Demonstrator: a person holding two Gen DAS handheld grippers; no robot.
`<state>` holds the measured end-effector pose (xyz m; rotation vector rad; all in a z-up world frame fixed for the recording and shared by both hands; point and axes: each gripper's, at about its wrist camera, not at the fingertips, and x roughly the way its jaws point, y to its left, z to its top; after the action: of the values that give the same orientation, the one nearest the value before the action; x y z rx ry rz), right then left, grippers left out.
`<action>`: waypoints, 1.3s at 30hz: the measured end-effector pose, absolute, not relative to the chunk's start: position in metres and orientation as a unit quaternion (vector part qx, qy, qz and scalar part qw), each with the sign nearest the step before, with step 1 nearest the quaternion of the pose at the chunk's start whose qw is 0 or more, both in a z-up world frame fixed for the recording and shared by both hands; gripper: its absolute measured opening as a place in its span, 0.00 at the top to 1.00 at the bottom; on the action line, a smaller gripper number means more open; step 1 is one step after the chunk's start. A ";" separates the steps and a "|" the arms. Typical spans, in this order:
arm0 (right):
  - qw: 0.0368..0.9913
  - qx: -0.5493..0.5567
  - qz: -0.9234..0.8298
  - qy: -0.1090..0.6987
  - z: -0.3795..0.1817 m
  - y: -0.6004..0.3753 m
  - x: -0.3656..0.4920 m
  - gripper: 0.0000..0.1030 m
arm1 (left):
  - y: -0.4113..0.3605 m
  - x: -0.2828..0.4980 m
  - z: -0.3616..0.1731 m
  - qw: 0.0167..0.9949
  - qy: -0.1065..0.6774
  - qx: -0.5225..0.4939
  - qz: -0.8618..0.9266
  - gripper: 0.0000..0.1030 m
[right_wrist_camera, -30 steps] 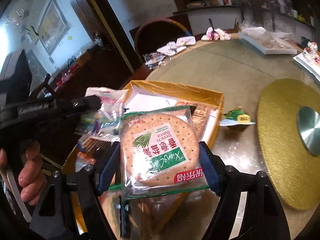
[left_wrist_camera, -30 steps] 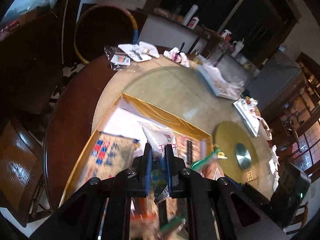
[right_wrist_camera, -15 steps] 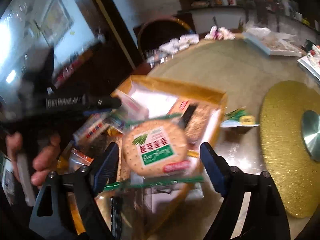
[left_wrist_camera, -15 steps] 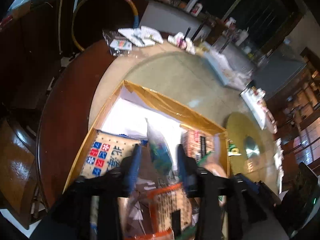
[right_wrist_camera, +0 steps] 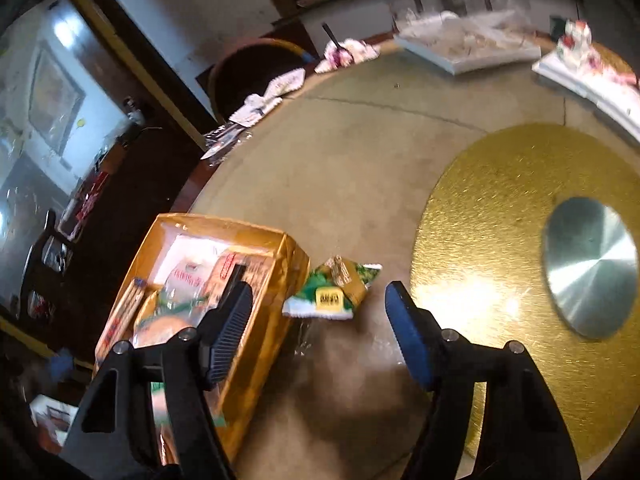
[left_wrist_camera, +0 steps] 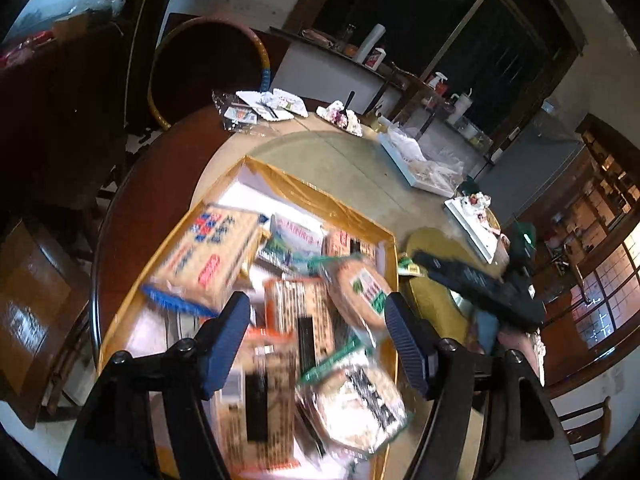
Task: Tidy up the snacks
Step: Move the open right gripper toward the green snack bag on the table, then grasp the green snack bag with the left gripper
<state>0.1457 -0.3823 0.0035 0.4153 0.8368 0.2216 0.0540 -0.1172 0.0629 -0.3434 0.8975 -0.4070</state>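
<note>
A gold cardboard box (left_wrist_camera: 280, 178) on the round table holds several snack packs: a blue-and-tan cracker pack (left_wrist_camera: 208, 256), a white pouch (left_wrist_camera: 296, 232) and a round biscuit pack with a green label (left_wrist_camera: 360, 292). My left gripper (left_wrist_camera: 316, 308) hovers over the box, its jaws opening, with nothing pressed between the pads. My right gripper (right_wrist_camera: 318, 296) is over the table to the right of the box (right_wrist_camera: 256, 240), its jaws closing on nothing. A green-and-yellow snack packet (right_wrist_camera: 334, 294) lies on the table just ahead of its fingertips, untouched.
A gold turntable (right_wrist_camera: 500, 220) with a silver hub (right_wrist_camera: 588, 276) fills the right of the table. White trays of food (right_wrist_camera: 468, 52) and crumpled plates (left_wrist_camera: 272, 104) line the far edge. A dark round-backed chair (left_wrist_camera: 208, 64) stands behind.
The left gripper let go of the white pouch, which now lies in the box, and spread its jaws. The right gripper dropped the round biscuit pack into the box and swung right over the table.
</note>
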 end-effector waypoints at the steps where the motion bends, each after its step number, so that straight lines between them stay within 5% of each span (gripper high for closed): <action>1: 0.884 0.201 0.106 0.409 0.001 -0.379 0.151 0.34 | -0.118 0.053 0.062 0.866 0.431 -0.165 -0.194 0.32; 4: 0.881 0.181 0.080 0.429 -0.010 -0.370 0.154 0.58 | -0.122 0.048 0.059 0.862 0.439 -0.165 -0.192 0.32; 9: 0.872 0.221 0.104 0.424 -0.020 -0.389 0.129 0.76 | -0.129 0.033 0.058 0.858 0.447 -0.166 -0.193 0.32; 28: 0.879 0.218 0.161 0.392 -0.050 -0.427 -0.117 0.79 | -0.261 -0.061 0.027 0.798 0.508 -0.083 -0.313 0.32; 32: 0.880 0.243 0.164 0.373 -0.058 -0.439 -0.148 0.71 | -0.284 -0.074 0.012 0.779 0.529 -0.063 -0.330 0.32; 34: 0.881 0.256 0.163 0.362 -0.058 -0.445 -0.157 0.31 | -0.294 -0.076 0.006 0.769 0.540 -0.060 -0.337 0.32; 35: 0.884 0.256 0.154 0.360 -0.056 -0.447 -0.158 0.26 | -0.298 -0.077 0.004 0.764 0.545 -0.063 -0.340 0.32; 39: 0.893 0.213 0.130 0.374 -0.053 -0.433 -0.159 0.27 | -0.309 -0.070 -0.007 0.748 0.564 -0.074 -0.342 0.34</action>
<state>-0.1585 -0.4328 -0.0527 0.4424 0.7760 0.2687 -0.0699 -0.3094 -0.0066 -0.1616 1.2340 -0.7481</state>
